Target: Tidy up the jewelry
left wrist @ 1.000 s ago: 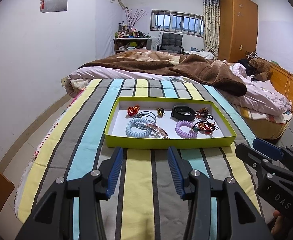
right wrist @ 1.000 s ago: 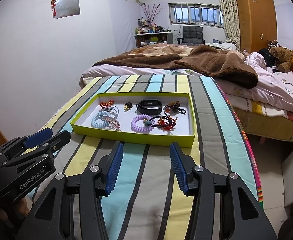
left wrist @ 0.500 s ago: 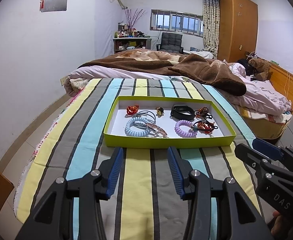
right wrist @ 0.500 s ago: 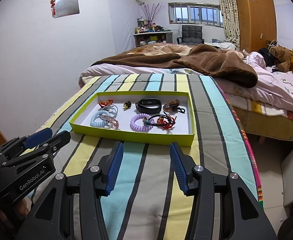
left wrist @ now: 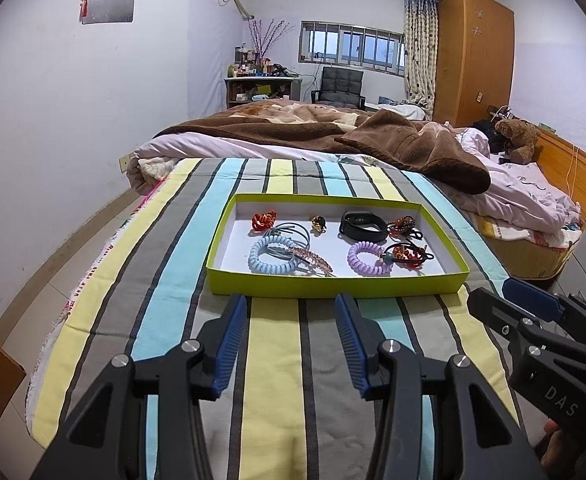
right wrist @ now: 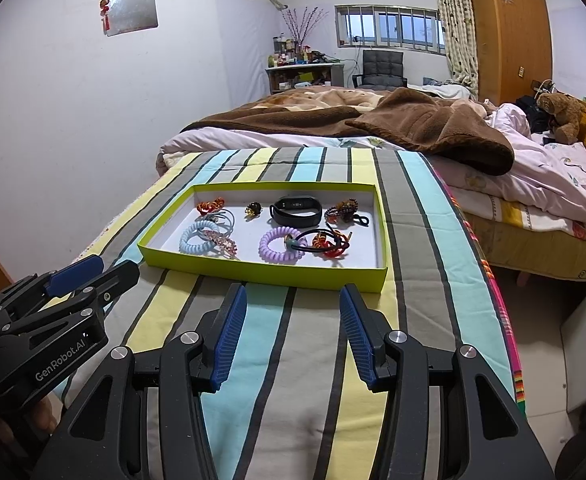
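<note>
A lime-green tray [left wrist: 333, 285] [right wrist: 261, 274] lies on the striped cloth. In it are a blue coil band [left wrist: 271, 260] [right wrist: 197, 240], a purple coil band [left wrist: 367, 260] [right wrist: 279, 246], a black wristband [left wrist: 363, 226] [right wrist: 296, 211], a red ornament [left wrist: 263, 220], a feather clip [left wrist: 313, 258], red-black ties [left wrist: 409, 253] [right wrist: 327, 243] and small beaded pieces. My left gripper [left wrist: 291, 312] [right wrist: 93, 270] is open and empty, short of the tray's near wall. My right gripper [right wrist: 293, 304] [left wrist: 501, 292] is open and empty, beside it.
The striped cloth [left wrist: 277, 360] covers a surface with edges at left and right. Behind it is a bed with a brown blanket [left wrist: 393, 144] and a teddy bear [left wrist: 517, 140]. A wardrobe [left wrist: 473, 60], a chair and a cluttered desk stand at the back.
Both views have shifted very slightly; the tray sits a touch lower and nearer. Both grippers stay open and empty.
</note>
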### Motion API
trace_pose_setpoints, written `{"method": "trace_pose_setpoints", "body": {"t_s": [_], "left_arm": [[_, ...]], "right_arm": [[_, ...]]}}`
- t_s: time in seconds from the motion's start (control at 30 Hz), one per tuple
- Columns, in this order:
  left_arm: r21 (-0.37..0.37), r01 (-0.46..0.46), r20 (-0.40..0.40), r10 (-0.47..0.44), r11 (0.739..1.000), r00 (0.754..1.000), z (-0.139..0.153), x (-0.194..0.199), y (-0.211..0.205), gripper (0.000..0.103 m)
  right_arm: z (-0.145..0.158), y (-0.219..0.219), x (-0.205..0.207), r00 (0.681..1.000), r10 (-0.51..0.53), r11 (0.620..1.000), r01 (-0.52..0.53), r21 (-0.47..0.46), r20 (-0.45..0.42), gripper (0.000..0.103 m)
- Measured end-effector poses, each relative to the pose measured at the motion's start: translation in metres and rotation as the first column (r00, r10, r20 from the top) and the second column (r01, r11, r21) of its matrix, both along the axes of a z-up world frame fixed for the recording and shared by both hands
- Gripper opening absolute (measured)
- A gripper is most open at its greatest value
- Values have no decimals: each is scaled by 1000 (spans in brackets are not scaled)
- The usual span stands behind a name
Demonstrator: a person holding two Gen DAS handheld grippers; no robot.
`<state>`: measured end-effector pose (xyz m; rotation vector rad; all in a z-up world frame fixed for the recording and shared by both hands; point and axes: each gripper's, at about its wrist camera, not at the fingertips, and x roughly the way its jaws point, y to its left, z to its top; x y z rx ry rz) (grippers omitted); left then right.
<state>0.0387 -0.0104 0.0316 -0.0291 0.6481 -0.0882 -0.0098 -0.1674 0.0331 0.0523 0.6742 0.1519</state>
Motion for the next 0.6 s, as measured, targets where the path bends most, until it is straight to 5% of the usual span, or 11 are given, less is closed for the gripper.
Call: {"method": "trace_pose_setpoints", "body": {"t_s": [0.6], "left_arm": [[-1,-6,-6,6,1000,1000,-1,0,1,48]], "right_arm": [[0,0,0,1000,1,1000,-1,-2,-2,49]]}}
